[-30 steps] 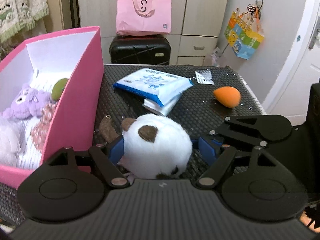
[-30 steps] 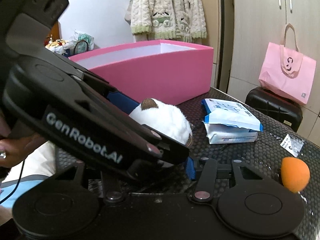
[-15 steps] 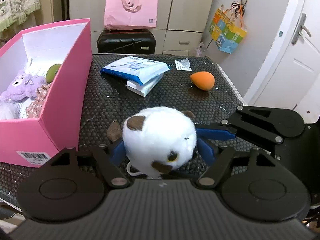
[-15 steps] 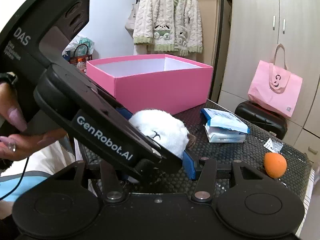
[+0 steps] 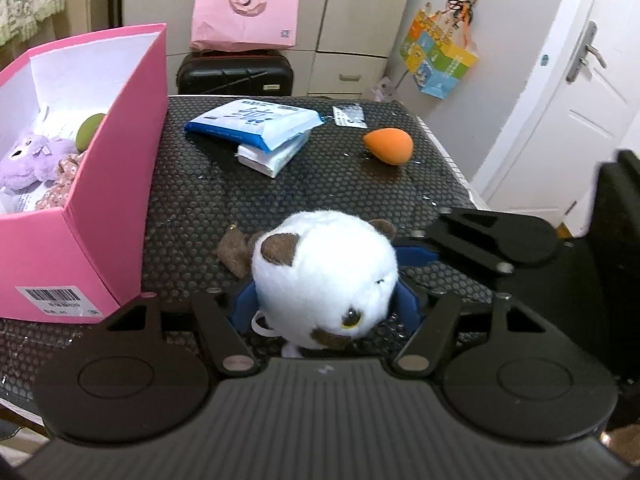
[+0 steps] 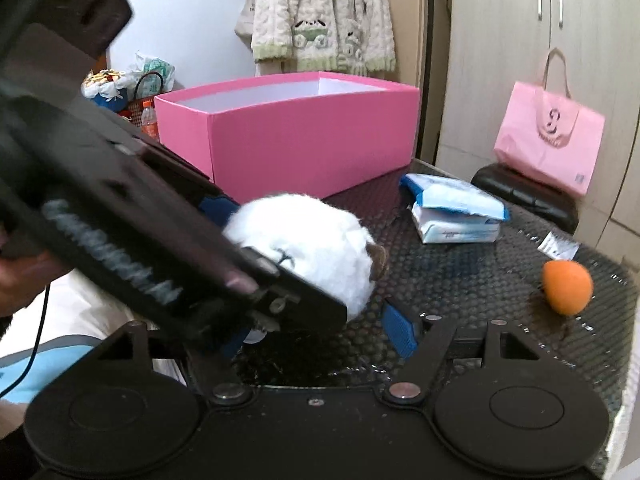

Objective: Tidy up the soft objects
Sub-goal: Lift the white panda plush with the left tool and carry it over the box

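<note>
The left gripper [image 5: 324, 304] pinches the white plush toy [image 5: 326, 276] above the table [image 5: 340, 188], its jaws having just closed further; the right gripper [image 6: 320, 332] has just spread, its fingers off the toy; the soft, rounded fur could slip before reaching the pink box [image 5: 116, 184].

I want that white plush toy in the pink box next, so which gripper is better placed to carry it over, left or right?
Left. The left gripper has closed its blue pads on the white plush toy, and the pink box is on its side. The right gripper has just opened beside the toy.
</note>
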`<state>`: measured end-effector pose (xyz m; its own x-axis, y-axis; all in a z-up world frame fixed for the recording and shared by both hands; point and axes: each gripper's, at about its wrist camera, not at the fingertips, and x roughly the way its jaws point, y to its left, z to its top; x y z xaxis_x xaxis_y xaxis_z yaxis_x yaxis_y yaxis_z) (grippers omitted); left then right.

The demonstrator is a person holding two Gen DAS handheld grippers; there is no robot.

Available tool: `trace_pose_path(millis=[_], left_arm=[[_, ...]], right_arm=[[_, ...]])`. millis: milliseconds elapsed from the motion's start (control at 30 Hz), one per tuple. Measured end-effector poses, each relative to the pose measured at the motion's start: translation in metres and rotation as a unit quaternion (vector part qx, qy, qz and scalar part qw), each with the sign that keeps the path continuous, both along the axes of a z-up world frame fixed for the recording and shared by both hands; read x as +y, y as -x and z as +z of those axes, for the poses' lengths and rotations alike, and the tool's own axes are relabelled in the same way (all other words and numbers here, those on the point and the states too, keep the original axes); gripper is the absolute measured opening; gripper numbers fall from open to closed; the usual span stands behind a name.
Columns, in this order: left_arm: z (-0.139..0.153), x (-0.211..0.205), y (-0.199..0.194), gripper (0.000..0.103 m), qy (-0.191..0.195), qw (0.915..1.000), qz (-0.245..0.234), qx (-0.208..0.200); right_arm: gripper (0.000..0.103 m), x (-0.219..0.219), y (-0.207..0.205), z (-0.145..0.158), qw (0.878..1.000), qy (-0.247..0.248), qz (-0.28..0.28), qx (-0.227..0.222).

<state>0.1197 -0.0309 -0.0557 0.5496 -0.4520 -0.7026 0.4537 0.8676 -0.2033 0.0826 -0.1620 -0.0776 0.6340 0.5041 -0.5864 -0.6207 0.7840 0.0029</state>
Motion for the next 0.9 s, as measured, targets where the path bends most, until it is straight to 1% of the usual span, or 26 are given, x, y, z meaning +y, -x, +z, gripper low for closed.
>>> trace_pose_path(millis=[67,100,133,167,267,367,567,667,767,900], left_arm=[[0.002,0.0,0.004,0.067,-0.002,1.0,-0.004,-0.003],[0.003,0.0,0.006,0.067,-0.003,1.0,-0.007,-0.004],[0.004,0.0,0.008,0.067,-0.004,0.9999,-0.008,-0.005],[0.005,0.0,0.01,0.067,-0.006,0.9999,-0.01,-0.007],[0.012,0.002,0.02,0.068,-0.007,0.9997,-0.018,-0.014],[0.019,0.005,0.03,0.068,-0.007,0.9995,-0.025,-0.018],[0.032,0.014,0.051,0.068,-0.006,0.9991,-0.036,-0.023],[0.037,0.025,0.059,0.068,0.004,0.9992,-0.039,-0.007],[0.045,0.039,0.069,0.068,0.006,0.999,-0.044,0.009],[0.061,0.062,0.086,0.069,0.006,0.9992,-0.04,0.004]], right_arm=[[0.074,0.002,0.0,-0.001,1.0,-0.006,0.003,0.0],[0.072,0.003,0.001,-0.001,1.0,-0.007,0.005,0.0],[0.066,0.005,0.003,-0.001,1.0,-0.007,0.008,-0.002],[0.065,0.007,0.006,0.001,1.0,-0.006,0.012,-0.004],[0.065,0.013,0.019,0.006,1.0,0.008,0.011,-0.023],[0.065,0.015,0.029,0.015,0.999,0.01,0.013,-0.028],[0.065,0.023,0.049,0.031,1.0,0.002,0.004,-0.014],[0.065,0.029,0.059,0.036,1.0,-0.005,0.003,-0.002],[0.065,0.039,0.068,0.043,1.0,-0.011,0.011,0.013],[0.065,0.058,0.082,0.057,0.999,-0.014,0.035,0.002]])
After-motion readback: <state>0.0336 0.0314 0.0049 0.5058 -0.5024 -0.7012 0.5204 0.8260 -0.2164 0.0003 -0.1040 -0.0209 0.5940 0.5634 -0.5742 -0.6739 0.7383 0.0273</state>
